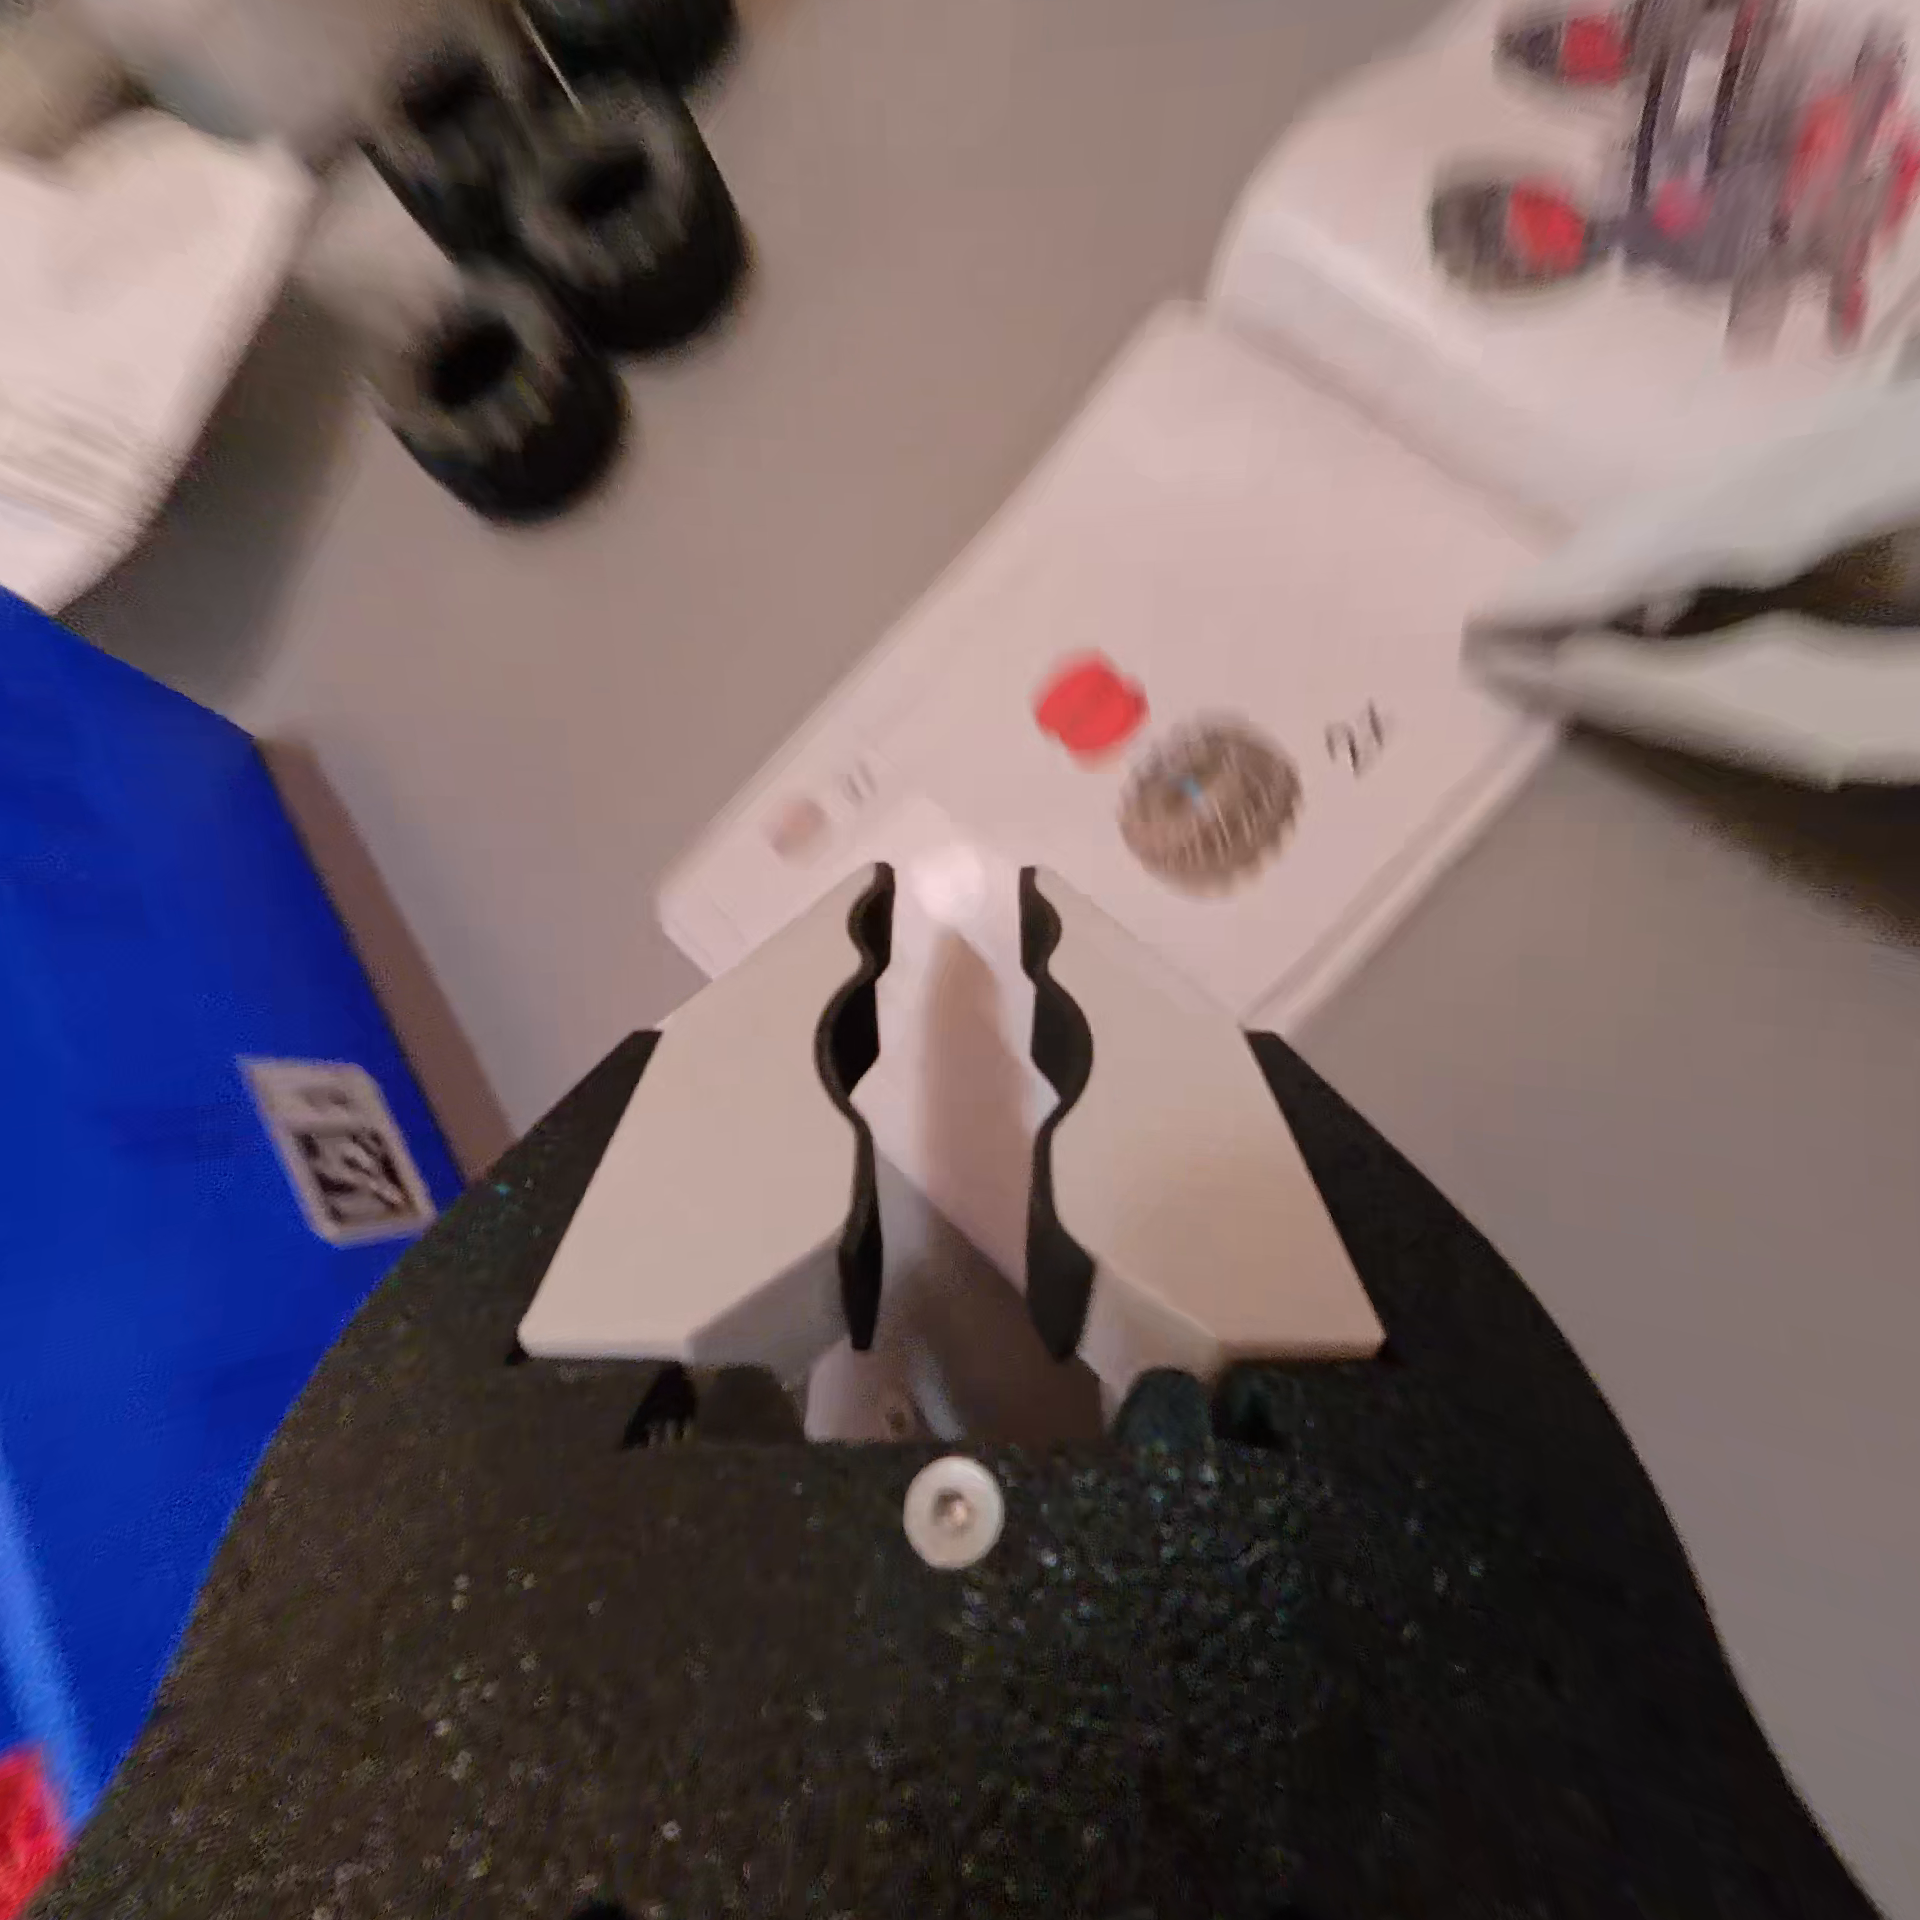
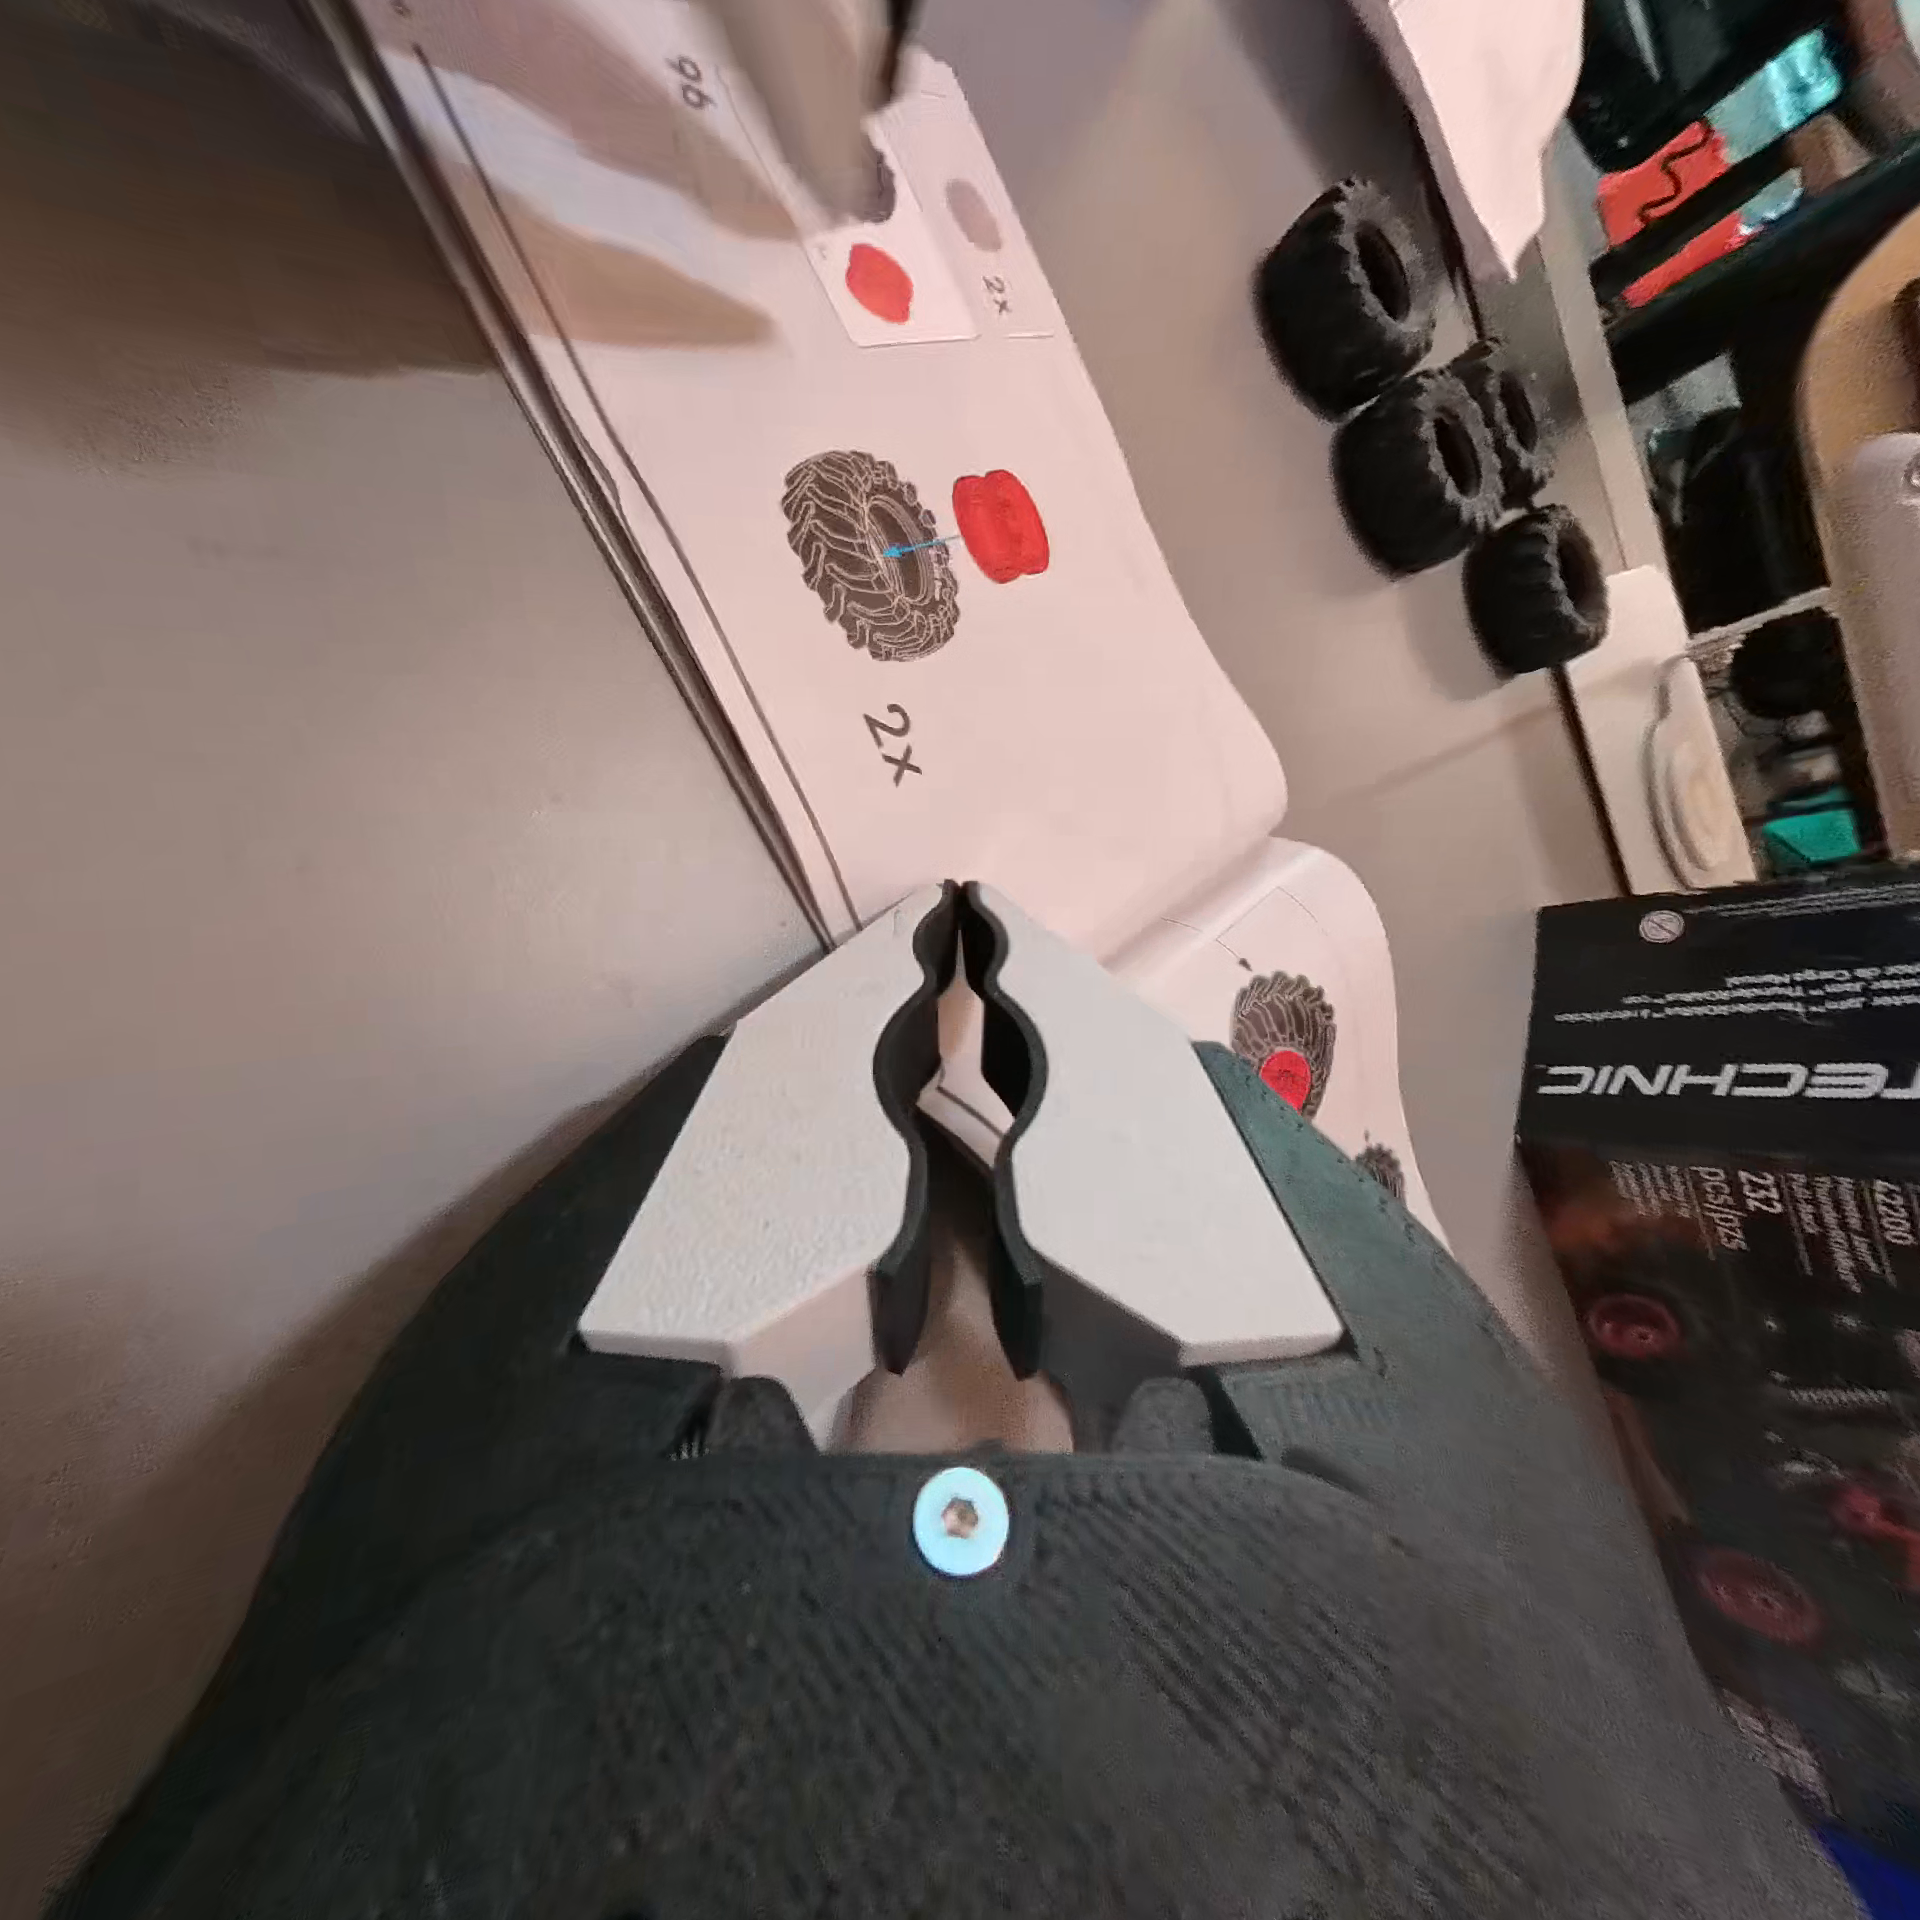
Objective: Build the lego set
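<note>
An open white instruction booklet [image 1: 1195,582] lies on the grey table; it also shows in the right wrist view [image 2: 1039,727]. Several black rubber tyres [image 1: 561,270] lie loose beyond it, and they also show in the right wrist view [image 2: 1444,468]. My left gripper [image 1: 956,883] is open and empty, its tips over the booklet's near corner. My right gripper [image 2: 958,896] is shut with its tips at the booklet's edge; I cannot tell whether a page is pinched. It shows as a blurred white shape [image 1: 1704,665] in the left wrist view.
A blue box [image 1: 156,935] stands close on the left. White paper [image 1: 94,343] lies at the far left. A black set box [image 2: 1725,1299] lies right of the booklet. Shelves with clutter [image 2: 1714,260] stand behind the tyres. My right fingertips sit around 12 cm from my left ones.
</note>
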